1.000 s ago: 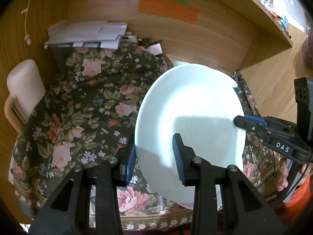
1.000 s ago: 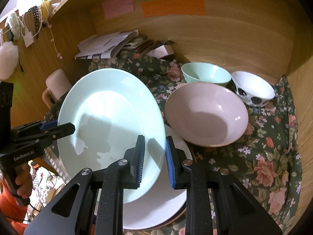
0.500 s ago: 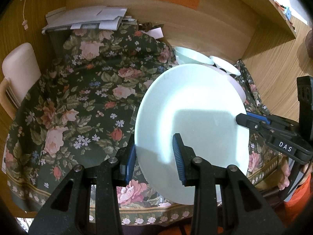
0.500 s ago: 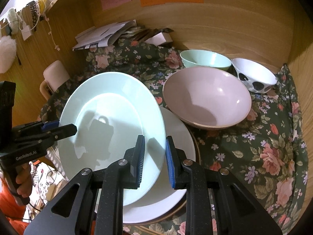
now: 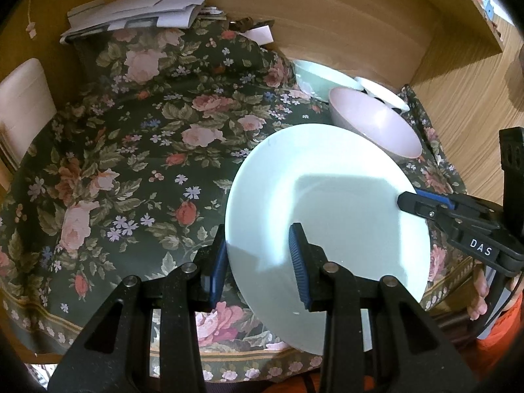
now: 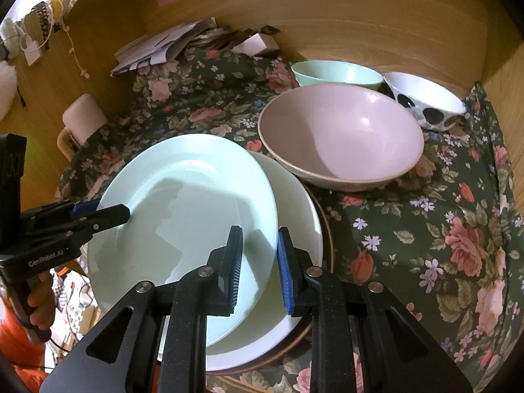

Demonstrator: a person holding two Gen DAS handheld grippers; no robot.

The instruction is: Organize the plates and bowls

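Observation:
A pale mint plate [image 5: 330, 193] [image 6: 186, 213] is held by both grippers over a stack of plates. My left gripper [image 5: 258, 262] is shut on its left rim. My right gripper [image 6: 258, 268] is shut on its right rim. Under it lie a white plate [image 6: 294, 203] and a brown-rimmed plate [image 6: 327, 229]. A large pink bowl [image 6: 340, 140] [image 5: 376, 121] stands behind the stack. A mint bowl [image 6: 337, 72] and a white bowl with black spots [image 6: 425, 101] stand behind that.
A floral cloth [image 5: 131, 150] covers the table. A pile of papers [image 5: 137, 13] lies at the back left by the wooden wall [image 6: 360, 23]. A pale chair back [image 5: 23, 98] stands at the left edge.
Both grippers have lowered the mint plate toward the stack; it is now flatter and lower. The pink bowl has come into the left wrist view.

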